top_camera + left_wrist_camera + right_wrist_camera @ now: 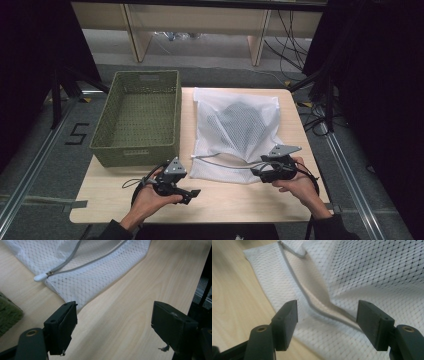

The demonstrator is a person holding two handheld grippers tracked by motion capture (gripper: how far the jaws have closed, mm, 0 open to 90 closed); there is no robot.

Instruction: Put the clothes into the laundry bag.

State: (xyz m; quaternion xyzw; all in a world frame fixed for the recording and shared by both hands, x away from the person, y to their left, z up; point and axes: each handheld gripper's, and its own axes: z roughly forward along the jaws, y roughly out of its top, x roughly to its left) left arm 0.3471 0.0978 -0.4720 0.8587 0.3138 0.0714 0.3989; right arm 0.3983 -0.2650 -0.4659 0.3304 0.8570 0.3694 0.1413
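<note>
I am holding my left gripper [194, 192] with jaws spread over bare worktop [240, 200], gripping nothing | my right gripper [256, 172] is hovering with jaws spread over the zip [322, 312] of the mesh laundry bag [235, 130], which is lying flat beside the green basket [137, 117]

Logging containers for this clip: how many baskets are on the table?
1. The green woven basket stands on the table's left half, beside the white mesh bag; its corner shows in the left gripper view too.
</note>
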